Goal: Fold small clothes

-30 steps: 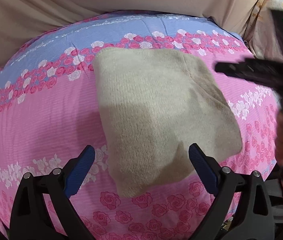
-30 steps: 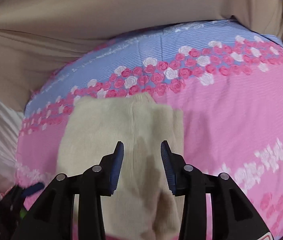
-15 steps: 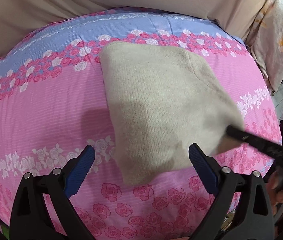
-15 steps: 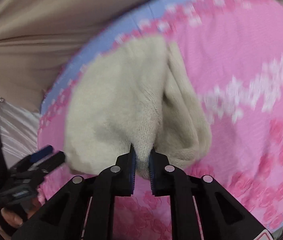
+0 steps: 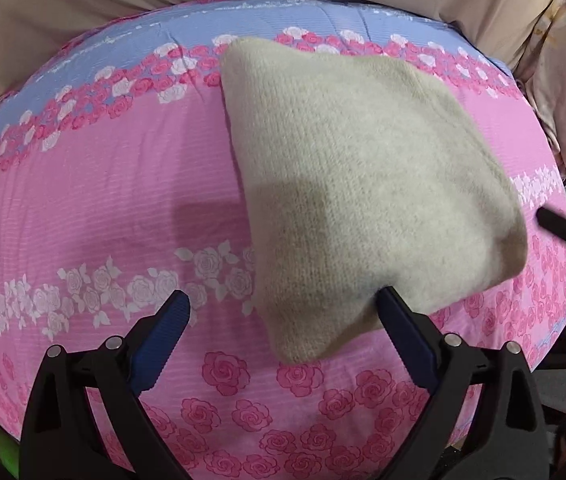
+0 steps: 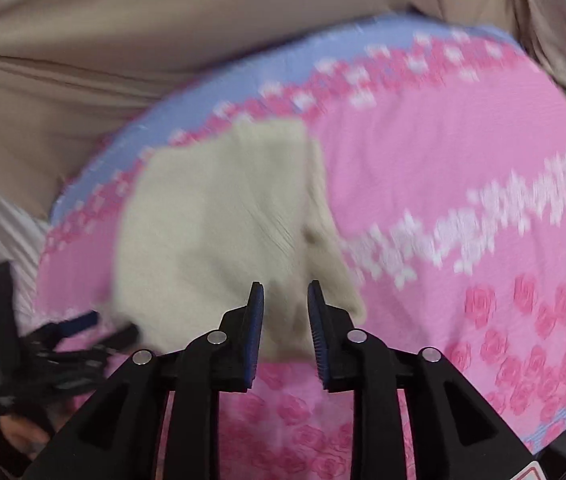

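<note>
Folded beige sweater (image 5: 367, 196) on the bed (image 5: 103, 184), just ahead of both. Left hand-held gripper (image 5: 283, 320) spread wide, empty. Right hand-held gripper (image 6: 285, 320) opening, pinching nothing, sweater edge just beyond the tips. Better to draw back slowly, without dragging the fold open.

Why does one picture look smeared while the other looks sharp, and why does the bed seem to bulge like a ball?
Right wrist view: motion blur smears the floral bedsheet and the beige knit garment. Left wrist view: sharp, knit texture readable, with a soft shadow across the garment and sheet. Both views: the fisheye lens bends the flat bed into a dome, with dark corners.
</note>
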`<state>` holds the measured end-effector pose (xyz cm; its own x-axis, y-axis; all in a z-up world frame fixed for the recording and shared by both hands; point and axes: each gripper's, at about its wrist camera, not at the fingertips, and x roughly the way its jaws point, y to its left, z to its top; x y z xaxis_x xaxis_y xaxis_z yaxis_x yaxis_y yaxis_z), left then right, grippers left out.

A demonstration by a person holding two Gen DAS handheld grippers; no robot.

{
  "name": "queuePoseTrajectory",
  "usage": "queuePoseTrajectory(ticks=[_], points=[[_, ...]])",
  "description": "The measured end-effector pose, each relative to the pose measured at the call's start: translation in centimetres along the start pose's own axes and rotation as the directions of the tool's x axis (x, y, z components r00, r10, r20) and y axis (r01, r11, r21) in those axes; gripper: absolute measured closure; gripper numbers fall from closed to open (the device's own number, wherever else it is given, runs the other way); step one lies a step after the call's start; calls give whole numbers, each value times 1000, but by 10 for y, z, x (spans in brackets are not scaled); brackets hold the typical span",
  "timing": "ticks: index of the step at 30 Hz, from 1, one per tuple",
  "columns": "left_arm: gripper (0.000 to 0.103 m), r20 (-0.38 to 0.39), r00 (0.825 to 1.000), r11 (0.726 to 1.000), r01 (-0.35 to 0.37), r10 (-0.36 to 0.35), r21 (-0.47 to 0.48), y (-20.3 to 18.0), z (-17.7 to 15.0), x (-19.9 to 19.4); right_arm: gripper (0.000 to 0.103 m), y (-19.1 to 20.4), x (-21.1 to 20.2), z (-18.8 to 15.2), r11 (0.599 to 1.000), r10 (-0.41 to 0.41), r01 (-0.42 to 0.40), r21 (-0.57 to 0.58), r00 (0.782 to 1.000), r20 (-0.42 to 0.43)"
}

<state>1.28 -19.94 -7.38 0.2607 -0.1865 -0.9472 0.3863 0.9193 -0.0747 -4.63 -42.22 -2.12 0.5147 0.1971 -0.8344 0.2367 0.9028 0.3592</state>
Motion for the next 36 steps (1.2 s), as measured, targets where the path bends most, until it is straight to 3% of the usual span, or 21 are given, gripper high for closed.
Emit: queuePoseTrajectory(ticks=[3,6,7,8,12,16,18,21,23,25,27,29,31,33,34,36], points=[[10,1,1000,1000,2,-2,-4,-1,0,-1,80,23,20,13,996,-4,2,-91,1000,-27],[10,10,1000,1000,10,-10,-5,-2,2,-5,80,16,81,12,992,-77,61,-111,986,-150],[10,17,1000,1000,10,-10,-2,-2,3,-7,89,10,97,9,990,-106,86,-114,977,-185],[10,23,1000,1000,10,-10,3,-2,4,-10,90,7,102,8,991,-103,85,-98,975,-196],[10,57,998,1000,-22,21,21,3,2,-25,90,43,58,24,994,-7,-5,-109,994,-108],[10,66,997,999,-44,45,-9,25,-3,-38,90,100,63,41,975,91,-113,-190,988,-123],[10,56,997,998,-52,54,-32,37,-5,-40,90,124,93,43,963,77,-119,-242,981,-177],[10,51,997,996,-61,65,-65,52,-7,-42,91,138,157,25,945,-33,-62,-322,959,-282],[10,44,997,995,-66,70,-75,58,-6,-41,95,137,158,24,948,13,-98,-303,962,-272],[10,45,996,995,-67,71,-76,59,-5,-41,95,133,133,32,962,30,-93,-256,971,-239],[10,50,996,995,-66,70,-78,60,-6,-43,95,129,92,36,962,10,-48,-270,990,-142],[10,50,997,996,-52,56,-79,57,-6,-42,92,111,65,34,964,-33,9,-266,996,-86],[10,43,998,997,-45,48,-69,50,-4,-39,92,81,65,29,969,-96,70,-236,990,-102],[10,35,999,998,-38,40,-55,40,-2,-34,92,41,89,17,966,-203,170,-196,965,-167],[10,32,999,998,-34,35,-49,36,0,-32,100,27,99,13,974,-190,158,-164,962,-198],[10,32,999,999,-26,27,-28,22,4,-30,101,14,87,14,995,-93,86,-48,978,-185]])
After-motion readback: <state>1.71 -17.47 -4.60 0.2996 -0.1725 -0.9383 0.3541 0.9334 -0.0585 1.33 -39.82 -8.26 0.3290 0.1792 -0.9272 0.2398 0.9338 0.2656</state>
